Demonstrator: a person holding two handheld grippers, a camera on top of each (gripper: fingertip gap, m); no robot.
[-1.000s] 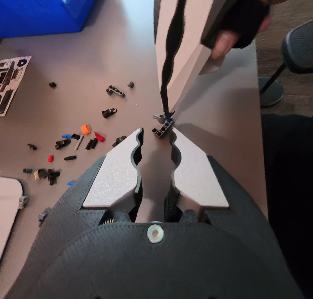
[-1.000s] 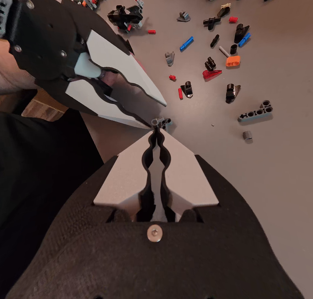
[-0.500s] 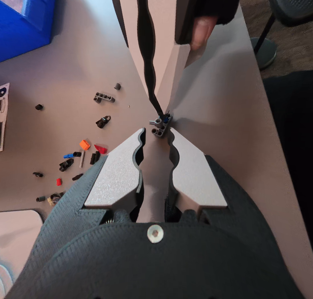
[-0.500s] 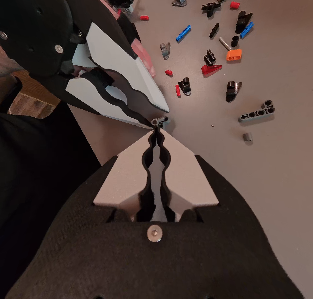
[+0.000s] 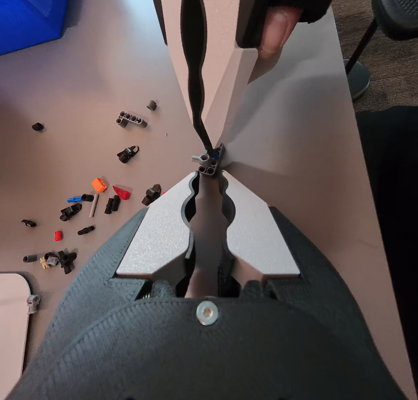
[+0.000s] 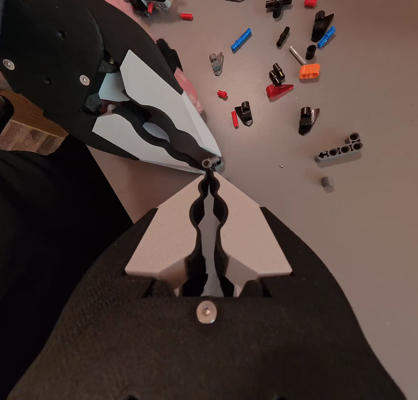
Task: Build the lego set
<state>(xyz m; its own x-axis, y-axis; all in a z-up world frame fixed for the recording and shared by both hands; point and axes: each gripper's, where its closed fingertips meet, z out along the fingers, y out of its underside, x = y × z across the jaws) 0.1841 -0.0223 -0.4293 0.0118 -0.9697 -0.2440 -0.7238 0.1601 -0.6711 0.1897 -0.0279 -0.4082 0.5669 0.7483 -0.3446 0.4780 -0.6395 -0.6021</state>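
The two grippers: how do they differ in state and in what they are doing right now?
The right gripper is shut, its tips pinching the small grey beam assembly from above; the left gripper is open, its tips either side of that assembly's near end without clamping it. The right one comes in steeply, the left lies low along the table. Both share grey fingers with wavy black pads.

Grey table [image 5: 95, 76]: scattered lego pieces [image 5: 99, 199], blue bin [image 5: 27, 15].

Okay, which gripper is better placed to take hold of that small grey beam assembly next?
Probably the left gripper: its open jaws flank the grey beam assembly. The right gripper is shut at its blue pin end.
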